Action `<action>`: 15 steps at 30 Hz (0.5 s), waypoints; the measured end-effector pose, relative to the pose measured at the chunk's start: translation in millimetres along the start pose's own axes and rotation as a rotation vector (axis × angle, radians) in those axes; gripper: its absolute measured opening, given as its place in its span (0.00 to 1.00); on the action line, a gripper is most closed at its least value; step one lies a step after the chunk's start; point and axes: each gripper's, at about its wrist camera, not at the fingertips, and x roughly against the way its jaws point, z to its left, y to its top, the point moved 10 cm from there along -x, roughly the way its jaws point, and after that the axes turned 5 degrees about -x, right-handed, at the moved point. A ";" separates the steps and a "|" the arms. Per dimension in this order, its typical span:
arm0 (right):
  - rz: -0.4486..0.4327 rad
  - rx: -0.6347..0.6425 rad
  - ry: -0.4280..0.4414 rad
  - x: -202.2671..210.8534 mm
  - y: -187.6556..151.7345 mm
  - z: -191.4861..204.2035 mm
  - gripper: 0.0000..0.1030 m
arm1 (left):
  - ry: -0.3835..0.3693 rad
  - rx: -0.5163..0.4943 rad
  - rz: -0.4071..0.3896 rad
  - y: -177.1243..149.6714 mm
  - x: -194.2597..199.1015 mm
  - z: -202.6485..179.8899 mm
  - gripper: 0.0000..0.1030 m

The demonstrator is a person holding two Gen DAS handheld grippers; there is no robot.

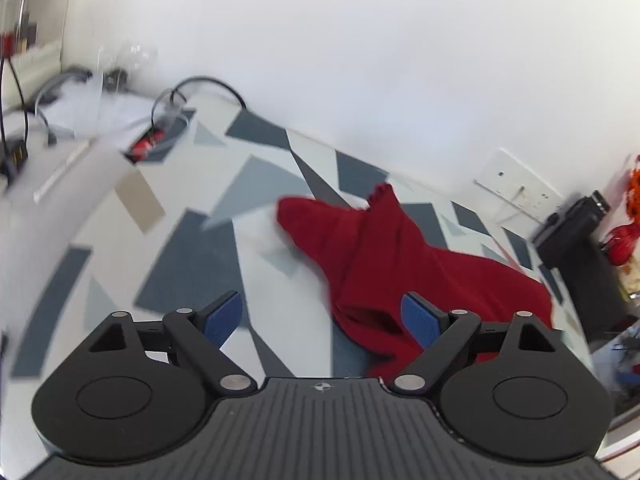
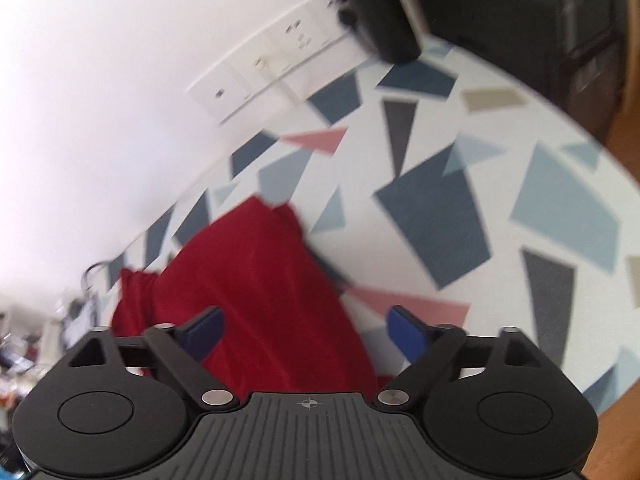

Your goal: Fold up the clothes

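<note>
Left wrist view shows the left tool (image 1: pixel 322 318) with its 2 blue pads spread wide and nothing gripped; the right pad (image 1: pixel 420 322) stands in front of the red garment (image 1: pixel 400 256), though contact there cannot be told. The garment lies crumpled on the counter (image 1: pixel 192 248), whose cloth carries grey and blue geometric patches, and it sits close to the white wall; a bunched point of fabric rises toward the wall side. Only this view takes in the black cable loop (image 1: pixel 208 88) and the clutter at the counter's far left end, plus a black box (image 1: pixel 576 236) and red-orange objects at the far right; the white wall socket plate (image 1: pixel 516 186) sits just above the counter edge.

Right wrist view shows the right tool (image 2: pixel 302 332) likewise wide open and empty, hanging over the same garment (image 2: pixel 248 280), which fills the space between and beyond its pads; here alone pink triangles (image 2: pixel 408 304) appear in the cloth pattern, the counter's rounded edge shows at right, and the socket plate (image 2: pixel 276 68) shows with several outlets; motion blur softens both views.
</note>
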 end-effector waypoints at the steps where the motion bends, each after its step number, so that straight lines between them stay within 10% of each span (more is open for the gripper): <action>1: -0.043 -0.001 -0.039 4.8 8.1 5.8 0.96 | 0.028 -0.025 -0.003 5.3 -4.6 1.6 0.89; 8: -0.272 0.105 -0.308 23.1 39.8 57.1 0.99 | 0.051 -0.195 -0.039 36.0 -39.1 -15.5 1.00; 15: -0.135 0.357 -0.299 -18.8 -15.5 106.4 0.99 | 0.070 -0.271 0.007 23.8 -70.6 -27.6 1.00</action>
